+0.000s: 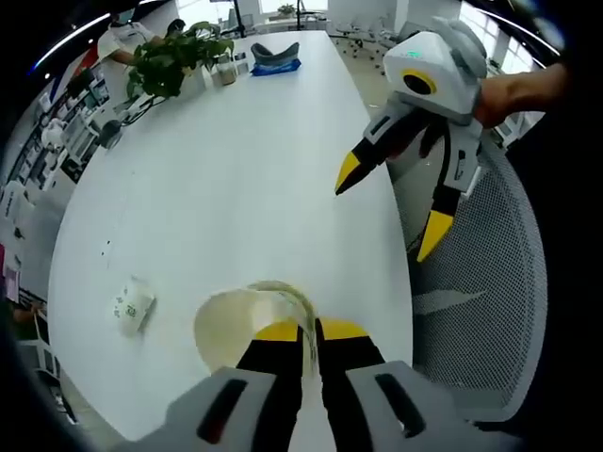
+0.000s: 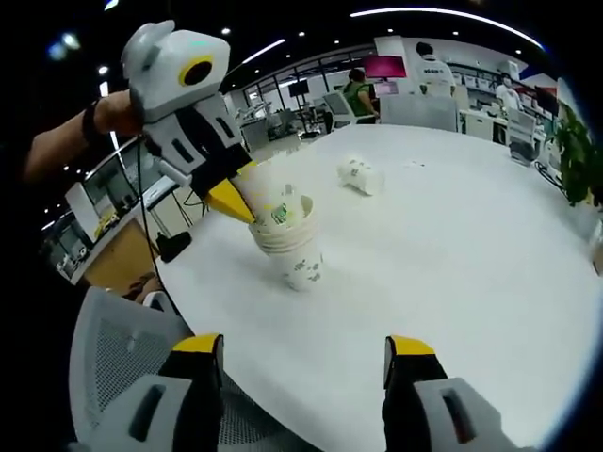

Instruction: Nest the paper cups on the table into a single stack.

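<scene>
Two grippers work over a long white table (image 1: 217, 188). In the left gripper view, the left gripper (image 1: 309, 331) has its yellow-tipped jaws drawn close together, pinching the rim of the top paper cup (image 1: 247, 320), whose pale open mouth shows just beyond the fingertips at the near edge of the table. The right gripper view shows the same grip from the side: the left gripper (image 2: 231, 202) comes in from the left, held by a person's hand (image 2: 111, 111), and its jaws clamp the wall of the top cup that sits tilted in the stack of paper cups (image 2: 292, 240), which stands upright on the table (image 2: 452, 245) near its left edge. One more paper cup (image 2: 361, 175) lies on its side farther along the table, well apart from the stack; in the left gripper view this lying cup (image 1: 132, 306) is to the left of the held one. The right gripper (image 2: 303, 350) hangs at the near edge of the table with its jaws wide apart and nothing between them; in the left gripper view it (image 1: 391, 202) hovers over the table's right edge, jaws spread, above a grey mesh chair (image 1: 490, 311). Far down the table stands a leafy potted plant (image 1: 174, 58).
</scene>
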